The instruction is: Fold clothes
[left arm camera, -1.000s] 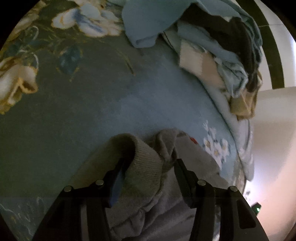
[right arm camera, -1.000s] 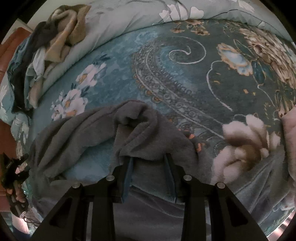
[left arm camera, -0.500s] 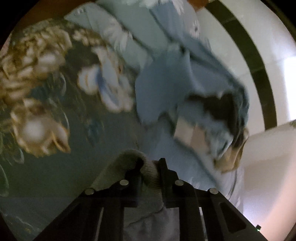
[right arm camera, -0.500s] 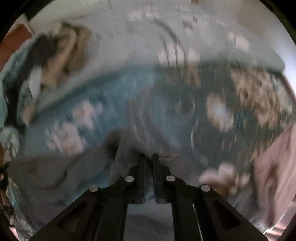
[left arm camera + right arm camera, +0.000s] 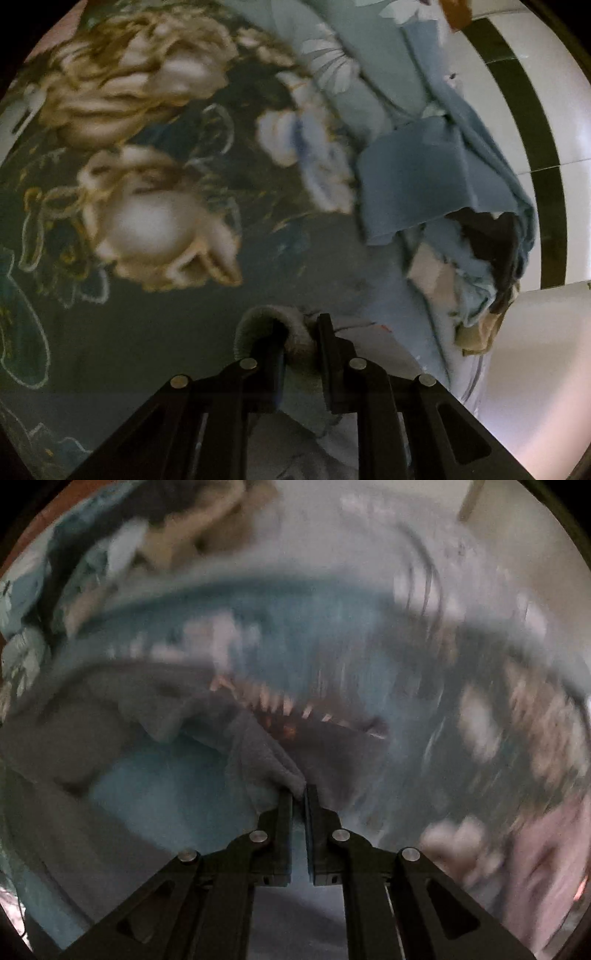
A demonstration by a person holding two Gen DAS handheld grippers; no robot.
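Left two-finger black gripper: pinching a thick ribbed grey-green knit cuff of a grey fleece garment, low centre of the left wrist view. Fabric bulges over and between the jaws, which are narrowed but held apart by it.

Right two-finger black gripper: pressed nearly together on a fold of the same grey fleece garment, lower centre of the right wrist view. From there the cloth rises and spreads toward the left of the frame in loose, bunched drapes. The view is heavily blurred; details of the garment's layout cannot be confirmed.

Support: teal floral-print bedspread.

Outstanding: a heap of mixed blue, black and beige clothes lies crumpled at right of the left view.

Assessment: garment held at two points, not flat, no finished fold visible. Folding incomplete; the heap remains unfolded.
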